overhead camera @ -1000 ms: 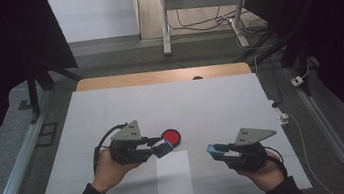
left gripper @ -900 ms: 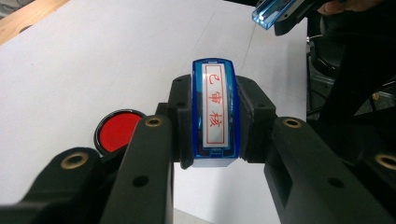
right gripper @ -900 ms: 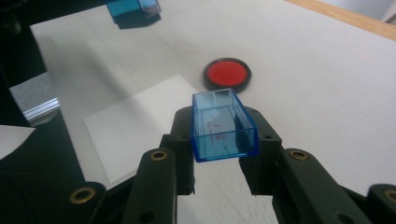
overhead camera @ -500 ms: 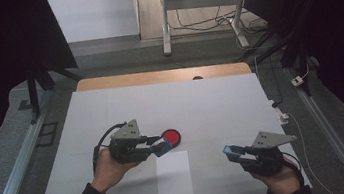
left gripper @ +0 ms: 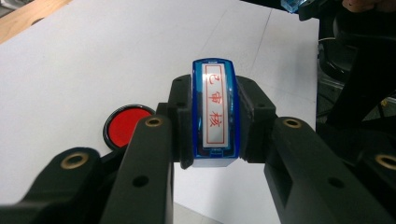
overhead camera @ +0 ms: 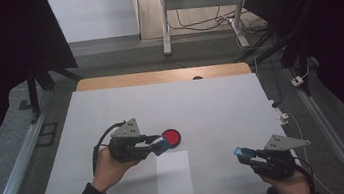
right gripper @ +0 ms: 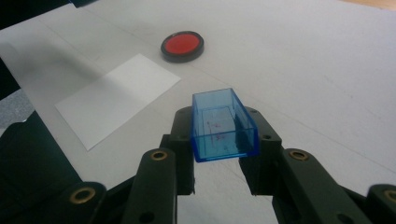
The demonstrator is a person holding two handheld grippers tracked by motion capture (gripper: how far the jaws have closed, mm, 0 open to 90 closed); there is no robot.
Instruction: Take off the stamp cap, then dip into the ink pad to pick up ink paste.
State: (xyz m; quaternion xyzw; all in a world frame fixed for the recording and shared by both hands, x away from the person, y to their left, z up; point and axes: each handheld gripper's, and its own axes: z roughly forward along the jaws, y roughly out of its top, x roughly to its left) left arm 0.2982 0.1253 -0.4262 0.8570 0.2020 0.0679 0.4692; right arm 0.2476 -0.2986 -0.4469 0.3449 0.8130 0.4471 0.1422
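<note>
The left tongs (left gripper: 212,140) are clenched on a blue stamp (left gripper: 213,112), its two sides pressed between the black jaws. The stamp's printing face is turned up toward the left gripper view: a white strip inside a red frame carrying three red Chinese characters, 已审核, stacked one above the other. No brand name can be read on its blue housing. In the high view the left tongs (overhead camera: 158,144) hold the stamp just beside the red ink pad (overhead camera: 171,137), which lies open on the white counter (overhead camera: 111,110); whether stamp and pad touch cannot be told.

The right tongs (right gripper: 219,140) are grasping the stamp's clear blue cap (right gripper: 222,123), an open-topped rectangular box with its hollow facing up. Faint red smudges mark its inner floor, too blurred to read. In the high view the right tongs (overhead camera: 243,154) hold the cap above the near right part of the counter, well apart from the stamp.

A blank white sheet of paper (overhead camera: 172,175) lies flat on the counter just on the near side of the ink pad, between the two hands, with no print on it
</note>
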